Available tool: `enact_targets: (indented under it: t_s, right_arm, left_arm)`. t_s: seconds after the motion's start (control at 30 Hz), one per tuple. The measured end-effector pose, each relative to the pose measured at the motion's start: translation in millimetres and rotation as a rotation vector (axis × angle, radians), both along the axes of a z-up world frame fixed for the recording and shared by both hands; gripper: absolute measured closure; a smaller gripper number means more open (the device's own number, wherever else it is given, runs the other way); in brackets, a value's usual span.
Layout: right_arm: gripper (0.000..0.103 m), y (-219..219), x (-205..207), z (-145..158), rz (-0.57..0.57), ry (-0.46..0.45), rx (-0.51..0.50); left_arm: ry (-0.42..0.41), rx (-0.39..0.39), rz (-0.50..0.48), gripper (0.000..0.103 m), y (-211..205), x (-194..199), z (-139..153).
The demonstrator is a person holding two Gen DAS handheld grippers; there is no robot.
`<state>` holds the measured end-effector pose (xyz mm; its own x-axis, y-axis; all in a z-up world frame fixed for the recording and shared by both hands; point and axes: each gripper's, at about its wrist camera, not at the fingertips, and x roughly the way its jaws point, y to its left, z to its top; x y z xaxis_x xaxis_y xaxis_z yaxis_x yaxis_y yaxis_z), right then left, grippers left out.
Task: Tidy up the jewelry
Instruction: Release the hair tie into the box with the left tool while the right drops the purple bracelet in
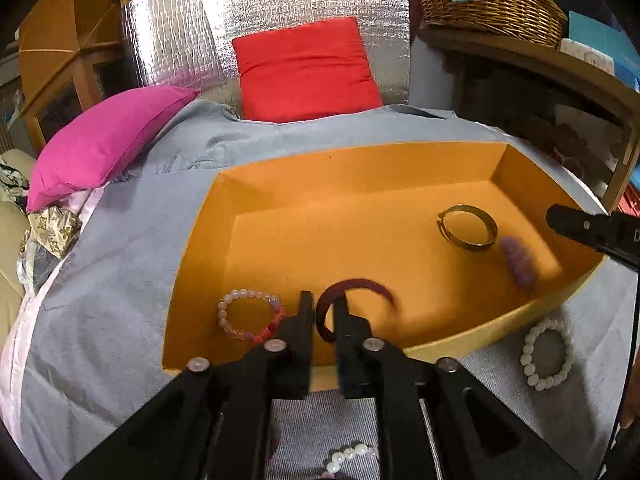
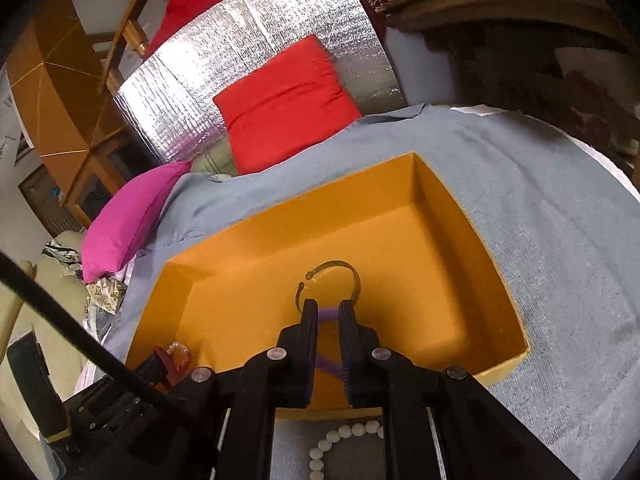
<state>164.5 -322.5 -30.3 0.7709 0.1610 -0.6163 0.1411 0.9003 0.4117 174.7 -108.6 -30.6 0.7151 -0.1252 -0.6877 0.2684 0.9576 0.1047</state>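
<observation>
Landmark: the orange box (image 1: pixel 280 184), open-topped, lying on a grey cloth (image 1: pixel 120 240).
Left gripper (image 1: pixel 322 308): over the box's near wall, fingers a narrow gap apart with the maroon bangle (image 1: pixel 360 285) between them. The bangle's rim passes through the gap; it is blurred, and I cannot tell whether the pads pinch it or it is loose.
Right gripper (image 2: pixel 328 314): over the near half of the box, jaws partly closed around a purple fuzzy piece (image 2: pixel 330 356). From the left wrist view that purple piece (image 1: pixel 520 260) is a blur just above the box floor near the right wall, beside a black finger (image 1: pixel 576 226) of the right gripper.
Gold bangle (image 1: pixel 468 227): flat on the box floor, towards the right wall, just beside the purple piece. In the right wrist view it lies just beyond the fingertips.
Pink bead bracelet (image 1: pixel 252 315): on the box floor in the near left corner, close beside the left gripper.
White bead bracelet (image 1: pixel 546 354): outside the box on the cloth, near its near right corner.
Small pearl beads (image 1: pixel 348 456): on the cloth nearer than the box, partly hidden under the left gripper.
Beyond the box: a red cushion (image 1: pixel 306 70) against a silver foil panel (image 1: pixel 256 4), and a pink cushion (image 1: pixel 104 140) off the far left corner.
Far right of the box: a wicker basket (image 1: pixel 492 2) on a wooden shelf (image 1: pixel 532 60).
</observation>
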Motion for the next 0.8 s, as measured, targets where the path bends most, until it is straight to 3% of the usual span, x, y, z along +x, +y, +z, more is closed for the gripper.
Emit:
enact_targets:
  t_s: [0.07, 0.33, 0.37, 0.4, 0.5, 0.8]
  right_arm:
    - [0.091, 1.1, -6.2, 4.6, 0.001, -0.012, -0.018]
    - [0.089, 5.9, -28.7, 21.1, 0.038, -0.023, -0.036]
    - [0.087, 6.4, -32.5, 22.4, 0.048, -0.018, -0.033]
    - [0.079, 6.6, -35.1, 23.2, 0.054, -0.016, -0.033]
    - [0.056, 9.1, -48.1, 27.9, 0.066, -0.019, -0.040]
    - [0.054, 23.7, -66.6, 30.5, 0.103, -0.018, -0.072]
  left_arm:
    - [-0.019, 0.006, 0.005, 0.072, 0.3, -5.7, 2.9]
    - [-0.061, -0.010, 0.006, 0.069, 8.9, -26.1, 18.3]
    - [-0.062, -0.011, 0.007, 0.066, 10.9, -29.1, 19.9]
    - [-0.064, -0.011, 0.010, 0.061, 13.5, -33.0, 21.5]
    - [-0.069, -0.018, 0.026, 0.058, 24.6, -43.6, 26.0]
    - [-0.043, -0.039, 0.109, 0.058, 66.6, -61.1, 26.7]
